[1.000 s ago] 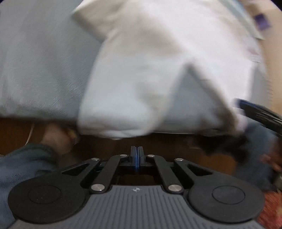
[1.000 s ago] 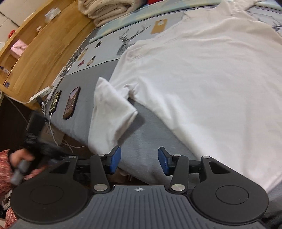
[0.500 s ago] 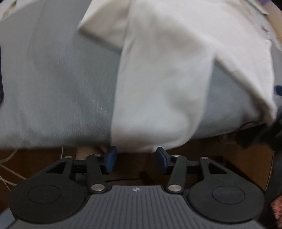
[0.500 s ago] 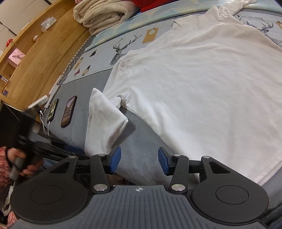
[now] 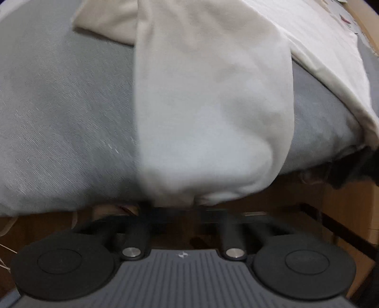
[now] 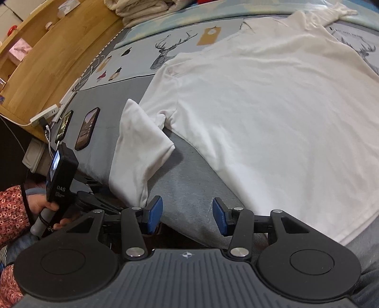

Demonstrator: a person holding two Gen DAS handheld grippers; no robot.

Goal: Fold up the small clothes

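White T-shirt (image 6: pixel 272 113) lies flat on the bed (image 6: pixel 189 189); my left claw (image 5: pixel 176 208) is closing at its sleeve (image 5: pixel 208 106) hem, my right claw (image 6: pixel 187 216) half open, empty.

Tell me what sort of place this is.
Most likely a bedroom. A white shirt lies spread on a bed with a deer-print cover, folded blankets are piled at its far end, and two phones charge beside a wooden bedside ledge.

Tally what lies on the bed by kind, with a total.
White T-shirt: 1
Phones: 2
Folded cream blankets: 1 stack
Total: 4
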